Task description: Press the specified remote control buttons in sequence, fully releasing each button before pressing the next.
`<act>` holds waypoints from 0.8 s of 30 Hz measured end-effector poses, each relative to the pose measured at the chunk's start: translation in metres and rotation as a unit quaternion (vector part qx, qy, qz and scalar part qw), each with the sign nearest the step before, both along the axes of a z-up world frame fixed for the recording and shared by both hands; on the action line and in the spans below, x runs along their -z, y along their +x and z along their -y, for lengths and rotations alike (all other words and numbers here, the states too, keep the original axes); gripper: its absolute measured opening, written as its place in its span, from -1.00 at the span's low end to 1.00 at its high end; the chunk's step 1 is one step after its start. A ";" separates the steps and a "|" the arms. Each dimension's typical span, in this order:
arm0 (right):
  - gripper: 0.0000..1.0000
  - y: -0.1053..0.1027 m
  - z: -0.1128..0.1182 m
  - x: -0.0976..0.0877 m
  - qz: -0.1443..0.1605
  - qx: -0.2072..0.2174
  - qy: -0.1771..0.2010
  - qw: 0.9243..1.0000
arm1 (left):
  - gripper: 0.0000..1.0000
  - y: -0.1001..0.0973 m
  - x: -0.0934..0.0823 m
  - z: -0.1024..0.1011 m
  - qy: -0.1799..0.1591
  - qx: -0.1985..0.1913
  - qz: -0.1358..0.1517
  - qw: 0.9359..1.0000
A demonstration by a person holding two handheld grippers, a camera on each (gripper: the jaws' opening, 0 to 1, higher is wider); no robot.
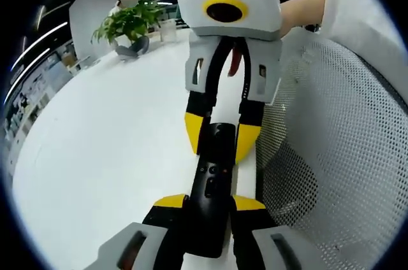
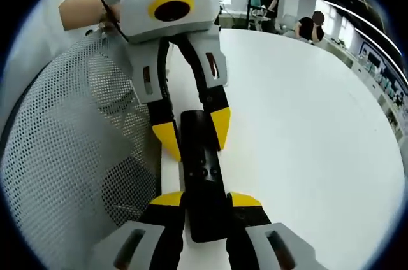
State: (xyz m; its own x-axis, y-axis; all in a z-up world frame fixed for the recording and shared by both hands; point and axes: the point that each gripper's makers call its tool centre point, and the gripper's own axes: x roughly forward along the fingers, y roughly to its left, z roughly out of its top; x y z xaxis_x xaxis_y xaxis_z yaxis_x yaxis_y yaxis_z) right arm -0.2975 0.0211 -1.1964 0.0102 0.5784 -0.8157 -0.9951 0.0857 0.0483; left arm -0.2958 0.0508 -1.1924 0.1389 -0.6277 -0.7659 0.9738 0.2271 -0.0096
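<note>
A black remote control (image 1: 213, 184) (image 2: 203, 177) with small buttons on its top face is held lengthwise above the edge of a white table (image 1: 108, 142) (image 2: 306, 130). My left gripper (image 1: 210, 203) is shut on the remote's near end in the left gripper view, its yellow-tipped jaws pressed to both sides. From the opposite side, my right gripper (image 1: 221, 139) clasps the other end. In the right gripper view the right gripper (image 2: 206, 200) is shut on the near end, and the left gripper (image 2: 194, 131) grips the far end.
A white mesh chair back (image 1: 331, 155) (image 2: 70, 155) stands right beside the table edge under the remote. A potted plant (image 1: 131, 21) sits at the table's far side. A person's forearm (image 1: 306, 6) (image 2: 83, 9) shows behind the grippers. People (image 2: 312, 25) sit far off.
</note>
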 end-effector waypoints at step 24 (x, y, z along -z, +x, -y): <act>-0.55 0.001 0.000 -0.001 0.004 0.001 -0.006 1.000 | 0.60 0.050 -0.116 -0.007 -0.204 -0.229 0.073 0.949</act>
